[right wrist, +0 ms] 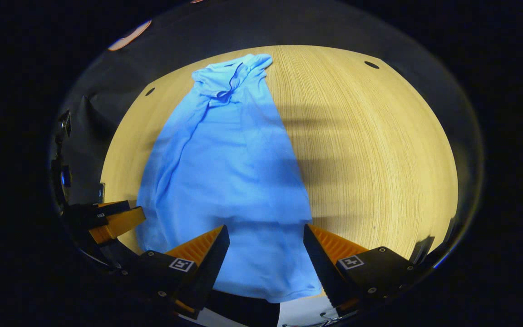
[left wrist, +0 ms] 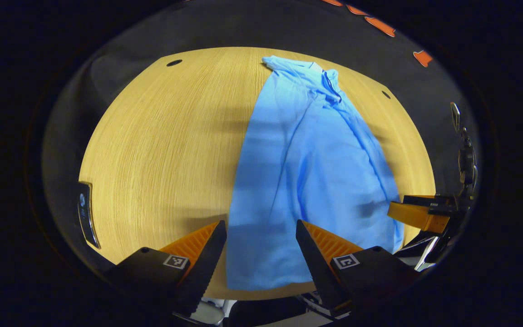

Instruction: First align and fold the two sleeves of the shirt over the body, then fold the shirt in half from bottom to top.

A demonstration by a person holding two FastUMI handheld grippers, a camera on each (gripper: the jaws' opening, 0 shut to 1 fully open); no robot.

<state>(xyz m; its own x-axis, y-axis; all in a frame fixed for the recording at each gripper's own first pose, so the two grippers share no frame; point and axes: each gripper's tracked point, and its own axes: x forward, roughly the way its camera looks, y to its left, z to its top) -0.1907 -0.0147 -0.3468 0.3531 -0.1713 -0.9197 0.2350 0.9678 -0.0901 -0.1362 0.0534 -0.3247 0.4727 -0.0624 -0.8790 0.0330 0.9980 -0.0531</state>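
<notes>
Blue shirt (left wrist: 307,172) flat on wood table (left wrist: 161,150), collar far, hem at near edge; sleeves look folded in already. Left gripper (left wrist: 261,254) & right gripper (right wrist: 266,259) both fingers spread, empty, above hem corners, prob. set for bottom-to-top fold.

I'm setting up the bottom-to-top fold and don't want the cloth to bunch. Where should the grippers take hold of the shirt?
Probably at the two corners of the hem, which lies along the near edge of the table. The shirt lies lengthwise with its collar far. Left gripper and right gripper are open above that hem, so come down from the near side.
</notes>
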